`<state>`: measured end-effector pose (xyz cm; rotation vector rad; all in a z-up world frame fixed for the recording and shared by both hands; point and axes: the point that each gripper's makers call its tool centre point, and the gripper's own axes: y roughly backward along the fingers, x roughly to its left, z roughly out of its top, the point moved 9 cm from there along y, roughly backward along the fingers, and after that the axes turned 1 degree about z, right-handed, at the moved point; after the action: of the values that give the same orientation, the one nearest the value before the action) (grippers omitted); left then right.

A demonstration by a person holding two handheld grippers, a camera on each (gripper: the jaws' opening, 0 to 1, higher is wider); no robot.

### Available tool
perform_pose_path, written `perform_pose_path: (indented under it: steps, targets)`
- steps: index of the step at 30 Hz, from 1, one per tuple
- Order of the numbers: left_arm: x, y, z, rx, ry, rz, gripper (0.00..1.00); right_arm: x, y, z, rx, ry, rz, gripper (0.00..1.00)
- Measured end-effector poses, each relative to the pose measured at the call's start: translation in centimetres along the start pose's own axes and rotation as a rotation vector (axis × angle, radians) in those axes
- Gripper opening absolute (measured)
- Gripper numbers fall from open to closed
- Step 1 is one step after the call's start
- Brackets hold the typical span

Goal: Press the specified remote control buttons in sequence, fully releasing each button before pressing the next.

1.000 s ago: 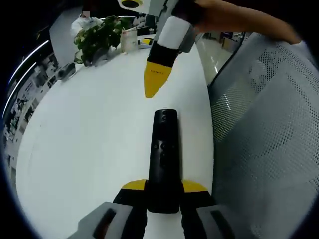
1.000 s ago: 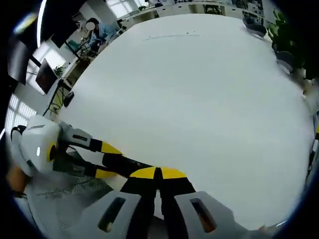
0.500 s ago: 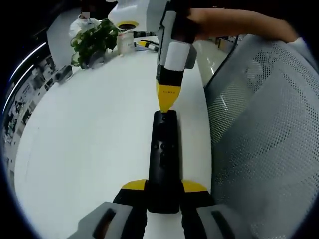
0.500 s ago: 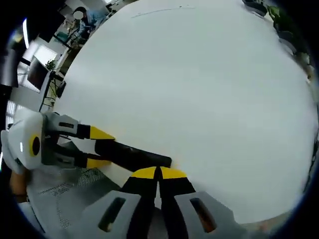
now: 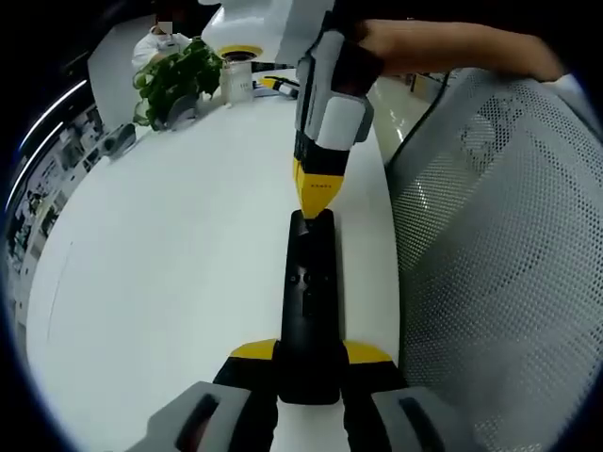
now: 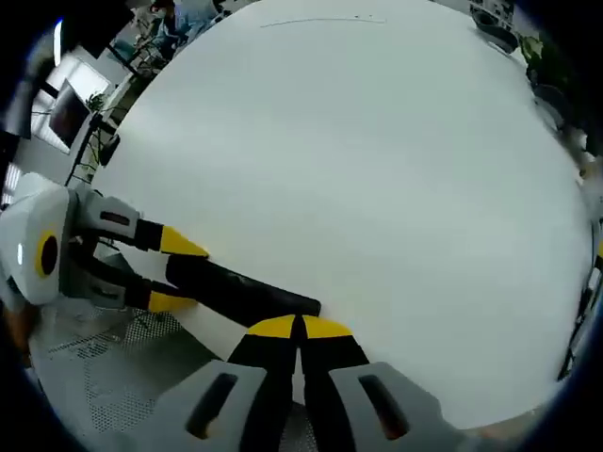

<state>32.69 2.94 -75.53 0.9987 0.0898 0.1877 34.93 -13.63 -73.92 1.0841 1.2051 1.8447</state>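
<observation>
A slim black remote [image 5: 309, 292] lies lengthwise over the white table [image 5: 170, 245], with my left gripper [image 5: 309, 350] shut on its near end. My right gripper [image 5: 316, 200] comes down from above, shut, and its yellow tip rests on the remote's far end, by the topmost button. In the right gripper view, the shut right gripper [image 6: 300, 326] sits right at the end of the remote [image 6: 240, 290]. The left gripper [image 6: 177, 273] clamps the remote's other end from the left. I cannot tell how hard the tip presses.
A grey mesh chair back [image 5: 499, 264] stands close along the table's right edge. A potted plant [image 5: 174, 75] and a white cup [image 5: 237, 77] stand at the far end. A person's arm [image 5: 443, 47] reaches in above. Wide bare table [image 6: 377, 169] lies beyond.
My right gripper has come down from above the table and moved onto the remote's far end. The left gripper and remote have stayed put.
</observation>
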Motion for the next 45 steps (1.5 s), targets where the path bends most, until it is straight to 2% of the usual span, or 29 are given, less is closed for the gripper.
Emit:
perform_pose_path:
  steps: [5, 9, 14, 20, 31, 39, 45]
  targets:
    - [-0.01, -0.02, -0.01, -0.005, 0.002, 0.003, 0.24, -0.67, 0.02, -0.13, -0.019, -0.043, 0.042, 0.00]
    - [-0.05, 0.01, -0.07, -0.012, 0.006, 0.005, 0.24, -0.70, 0.10, 0.04, 0.007, -0.094, 0.069, 0.00]
    - [-0.02, 0.02, -0.09, -0.014, 0.010, 0.007, 0.24, -0.27, 0.19, 0.17, -0.005, -0.074, 0.078, 0.00]
    - [-0.03, 0.01, -0.11, -0.020, 0.015, 0.009, 0.24, -0.08, 0.04, 0.26, -0.007, -0.088, 0.113, 0.00]
    - [-0.02, -0.04, -0.13, -0.025, 0.020, 0.010, 0.25, 0.11, -0.31, 0.21, 0.004, -0.069, 0.107, 0.00]
    - [0.00, -0.08, -0.08, -0.024, 0.015, 0.007, 0.25, -0.16, -0.35, -0.11, -0.022, -0.103, 0.122, 0.00]
    - [0.00, -0.08, -0.04, -0.023, 0.010, 0.007, 0.25, -0.11, -0.35, 0.06, -0.010, -0.106, 0.132, 0.00]
